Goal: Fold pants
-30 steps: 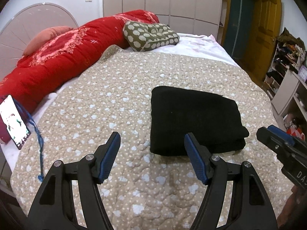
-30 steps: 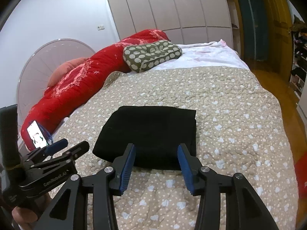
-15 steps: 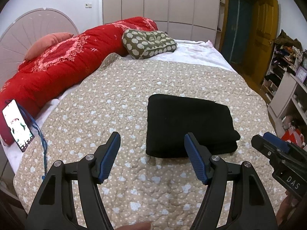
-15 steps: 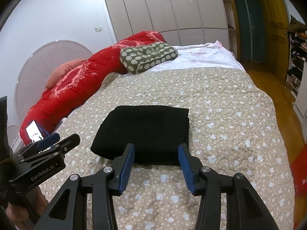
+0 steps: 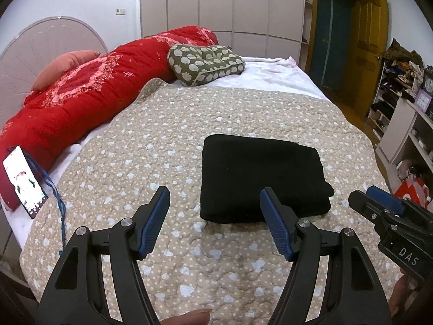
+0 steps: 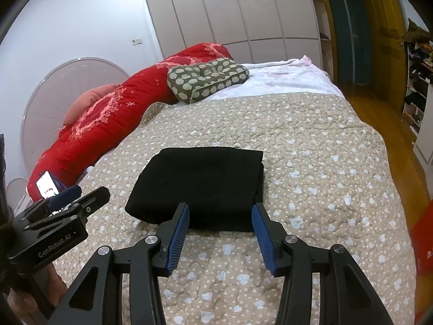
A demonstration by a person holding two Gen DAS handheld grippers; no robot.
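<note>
The pants are lying folded into a thick black rectangle on the beige quilt, out in the middle of the bed, and nothing is touching them. The left gripper is hovering just short of their near edge with its blue-padded jaws spread wide and gripping nothing. The right gripper is hanging over the same near edge, jaws likewise apart and empty, with the black bundle showing between its tips. In the right wrist view, the body of the left gripper is showing at the lower left and its white lettering is reading "GenRobot.AI"; in the left wrist view, the right gripper's body is carrying the letters "DAS". A phone with a lit screen is leaning against the red duvet at the left side of the bed, a blue cord trailing beside it. A green patterned cushion is resting at the far end.
</note>
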